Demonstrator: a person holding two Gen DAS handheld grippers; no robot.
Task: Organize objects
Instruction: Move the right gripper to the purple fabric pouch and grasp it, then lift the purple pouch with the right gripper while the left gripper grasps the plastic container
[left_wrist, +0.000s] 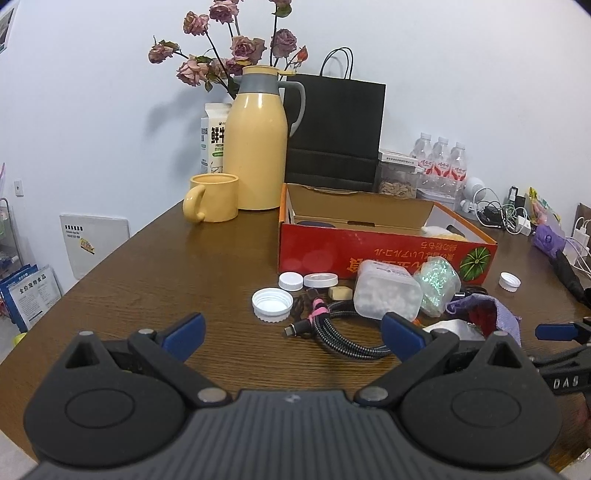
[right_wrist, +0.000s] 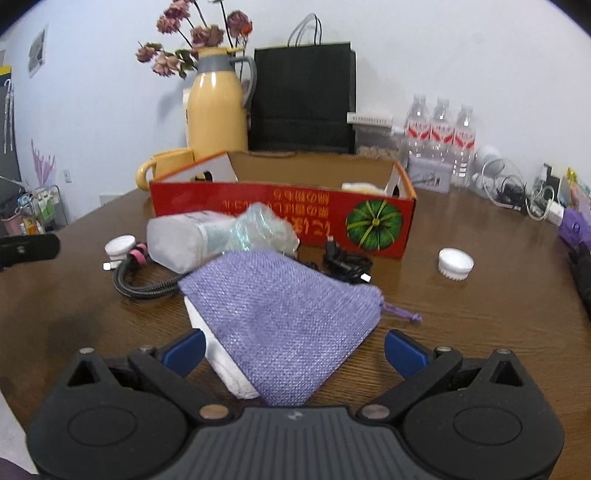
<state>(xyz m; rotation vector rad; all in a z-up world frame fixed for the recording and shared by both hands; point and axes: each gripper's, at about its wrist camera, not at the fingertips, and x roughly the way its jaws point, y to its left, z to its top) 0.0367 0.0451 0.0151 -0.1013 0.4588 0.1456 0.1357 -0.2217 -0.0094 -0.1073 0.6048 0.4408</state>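
Left gripper (left_wrist: 293, 334) sits low in the bottom of its frame, blue-tipped fingers spread wide over bare brown table (left_wrist: 147, 280), nothing between them; just ahead, centre frame, a braided cable (left_wrist: 343, 332) with a pink band lies coiled, and left of it an upturned white cap (left_wrist: 271, 304). Two more white lids (left_wrist: 308, 281) sit side by side against the front of the red cardboard box (left_wrist: 369, 251), which stands open in mid-frame. A clear container of white bits (left_wrist: 386, 291) lies tipped beside a glittery green packet (left_wrist: 439, 286), both touching the box front. Over to the right gripper (right_wrist: 294, 349): fingers parted wide here too, and the purple fabric pouch (right_wrist: 284, 314) lies between them, draped over something flat and white (right_wrist: 221, 354); whether the pads touch the cloth, cannot tell. A lone white cap (right_wrist: 456, 264) rests to the right, well apart from the pile. Upper left, the yellow thermos (left_wrist: 256, 147) stands upright behind a yellow mug (left_wrist: 214, 197), dried roses (left_wrist: 229, 48) above, black paper bag (left_wrist: 334, 129) beside it
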